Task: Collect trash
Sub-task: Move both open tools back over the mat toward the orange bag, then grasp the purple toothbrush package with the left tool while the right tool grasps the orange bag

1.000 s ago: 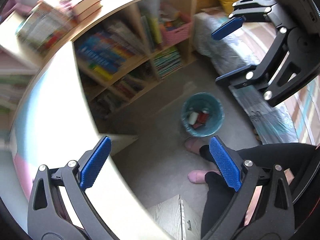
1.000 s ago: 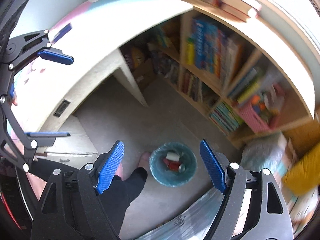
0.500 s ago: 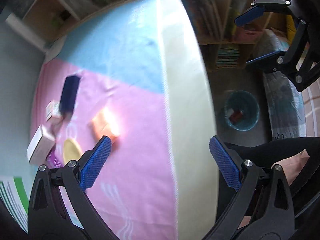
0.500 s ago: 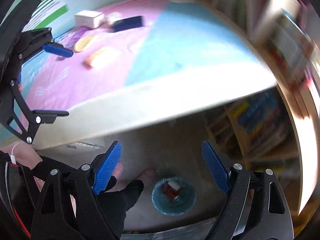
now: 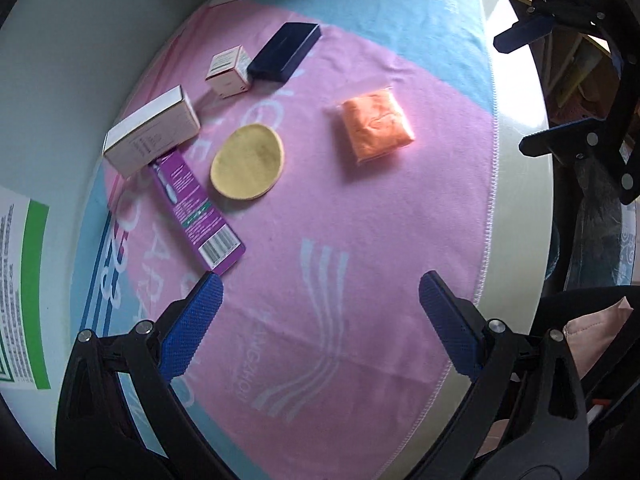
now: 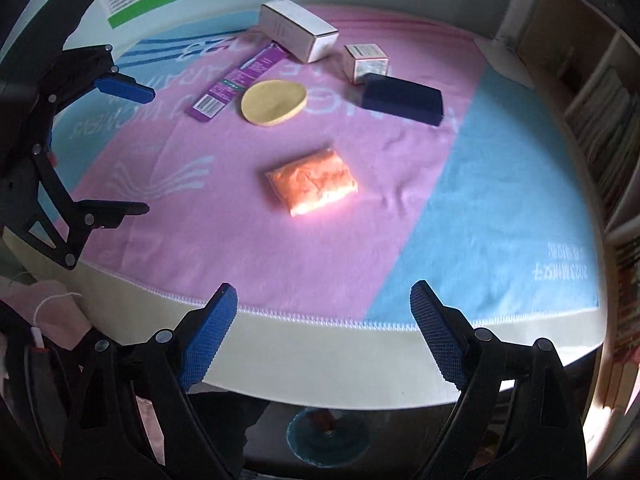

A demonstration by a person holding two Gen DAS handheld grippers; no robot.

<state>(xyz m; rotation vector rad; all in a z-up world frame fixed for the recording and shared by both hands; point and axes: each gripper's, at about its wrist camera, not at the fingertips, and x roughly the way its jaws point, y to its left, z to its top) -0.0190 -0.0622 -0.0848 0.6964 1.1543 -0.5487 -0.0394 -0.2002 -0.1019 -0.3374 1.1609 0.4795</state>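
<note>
I hover my left claw (image 5: 320, 320) and right claw (image 6: 324, 320), both empty, the right's jaws opening, over the bench (image 6: 360, 356); next pick, the orange packet (image 6: 312, 186), lies mid-cloth, beyond the bin (image 6: 328, 440).

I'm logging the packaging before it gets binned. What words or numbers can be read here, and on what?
"2023": starts a small white line on the cloth's blue part; the rest is unreadable.
Cloth's large pale letters: unclear.
Purple box, large white box, small white box, poster: print too small.
</note>
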